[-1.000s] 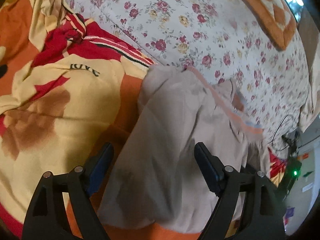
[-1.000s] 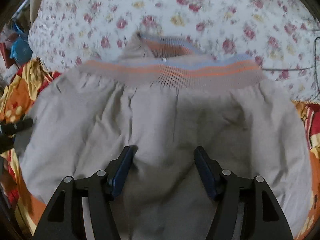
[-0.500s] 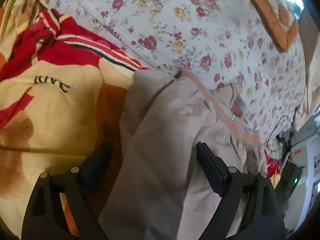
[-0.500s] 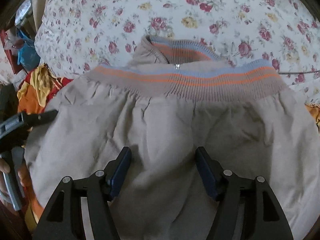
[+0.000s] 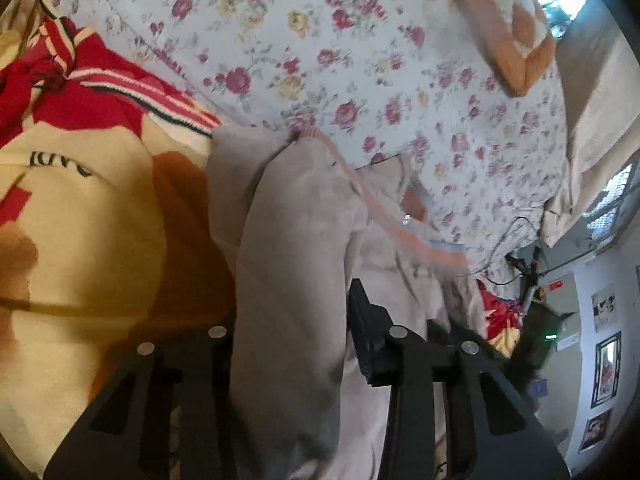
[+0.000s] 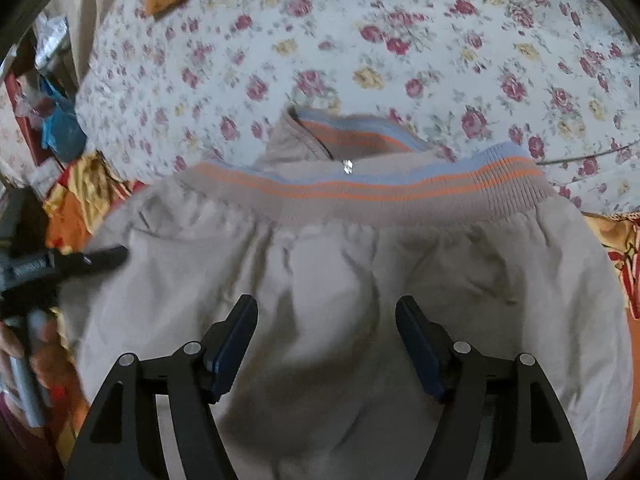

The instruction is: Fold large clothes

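A beige garment (image 6: 360,264) with a ribbed band striped in orange and blue lies spread on the bed, a zip pull (image 6: 347,166) at its top. In the left wrist view a raised fold at the side of the beige garment (image 5: 288,280) fills the gap of my left gripper (image 5: 292,316), whose jaws are closing on it. The cloth hides one finger. My right gripper (image 6: 324,320) hovers open over the middle of the garment, with flat cloth below and nothing pinched. The left gripper's finger (image 6: 92,258) and a hand (image 6: 24,352) show at the garment's left edge.
A floral sheet (image 6: 360,48) covers the bed beyond the garment. An orange, yellow and red blanket (image 5: 80,200) lies to the left. An orange checked cloth (image 5: 508,28) lies at the far end. A dark cable (image 5: 512,232) runs over the sheet.
My left gripper has pushed in at the garment's side edge and its jaws have narrowed around a raised fold. The right gripper has stayed open over the garment's middle.
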The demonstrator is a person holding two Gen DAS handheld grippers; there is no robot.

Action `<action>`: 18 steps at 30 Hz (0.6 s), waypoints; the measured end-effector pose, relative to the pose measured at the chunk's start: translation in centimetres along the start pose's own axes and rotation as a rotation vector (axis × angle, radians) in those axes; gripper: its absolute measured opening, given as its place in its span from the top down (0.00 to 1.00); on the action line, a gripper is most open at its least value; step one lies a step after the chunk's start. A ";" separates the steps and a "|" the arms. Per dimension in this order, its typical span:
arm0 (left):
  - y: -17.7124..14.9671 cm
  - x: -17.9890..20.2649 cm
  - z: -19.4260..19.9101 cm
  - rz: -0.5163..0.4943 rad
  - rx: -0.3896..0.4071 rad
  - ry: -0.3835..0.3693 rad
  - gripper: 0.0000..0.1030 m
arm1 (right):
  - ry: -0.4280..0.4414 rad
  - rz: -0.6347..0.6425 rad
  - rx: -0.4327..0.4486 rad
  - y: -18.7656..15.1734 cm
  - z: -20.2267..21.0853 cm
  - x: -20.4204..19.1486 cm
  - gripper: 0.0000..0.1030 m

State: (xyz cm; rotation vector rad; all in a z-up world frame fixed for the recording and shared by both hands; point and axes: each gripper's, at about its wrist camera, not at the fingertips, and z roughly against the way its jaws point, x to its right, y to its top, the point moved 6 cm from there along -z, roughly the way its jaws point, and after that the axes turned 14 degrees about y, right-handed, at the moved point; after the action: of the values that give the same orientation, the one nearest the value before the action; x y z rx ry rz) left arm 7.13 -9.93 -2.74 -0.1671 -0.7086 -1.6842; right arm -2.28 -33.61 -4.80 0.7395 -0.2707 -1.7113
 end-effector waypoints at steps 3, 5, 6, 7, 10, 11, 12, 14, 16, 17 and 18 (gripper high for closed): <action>-0.2 0.7 0.5 -0.043 0.021 0.017 0.68 | -0.044 0.053 -0.026 -0.6 -0.6 0.0 0.42; -0.4 1.2 0.1 -0.079 0.031 0.058 0.68 | -0.035 0.039 -0.026 -0.6 -0.3 -0.1 0.42; -0.5 1.3 -0.1 -0.084 0.023 0.061 0.68 | -0.022 0.029 -0.025 -0.5 -0.1 -0.1 0.42; -0.6 1.3 -0.2 -0.082 0.014 0.053 0.67 | -0.017 0.024 -0.026 -0.6 0.0 -0.1 0.41; -0.6 0.8 -0.8 -0.045 -0.014 0.052 0.52 | -0.020 0.026 -0.032 -0.6 0.0 -0.2 0.41; -0.6 0.5 -1.0 -0.028 -0.021 0.053 0.49 | -0.015 0.025 -0.025 -0.5 0.2 -0.4 0.41; -0.6 0.2 -1.2 -0.021 -0.027 0.056 0.47 | -0.004 0.023 -0.011 -0.4 0.5 -0.5 0.41; -0.8 -0.2 -1.7 -0.011 -0.036 0.070 0.39 | 0.005 0.025 0.010 -0.2 0.9 -0.7 0.41; -1.0 -0.4 -2.2 -0.001 -0.047 0.074 0.38 | -0.015 0.033 0.004 -0.1 0.4 -0.5 0.42; -1.1 -0.4 -2.3 -0.001 -0.048 0.075 0.38 | -0.032 0.046 -0.012 -0.3 -0.1 -0.3 0.43; -1.1 -0.3 -2.3 -0.008 -0.047 0.074 0.38 | -0.047 0.061 -0.037 -0.6 -0.8 -0.1 0.43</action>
State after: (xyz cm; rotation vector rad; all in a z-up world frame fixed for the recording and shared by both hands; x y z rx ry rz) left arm 6.76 -10.83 -5.13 -0.1345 -0.6153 -1.7063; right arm -2.23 -33.15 -5.68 0.6583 -0.2903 -1.6726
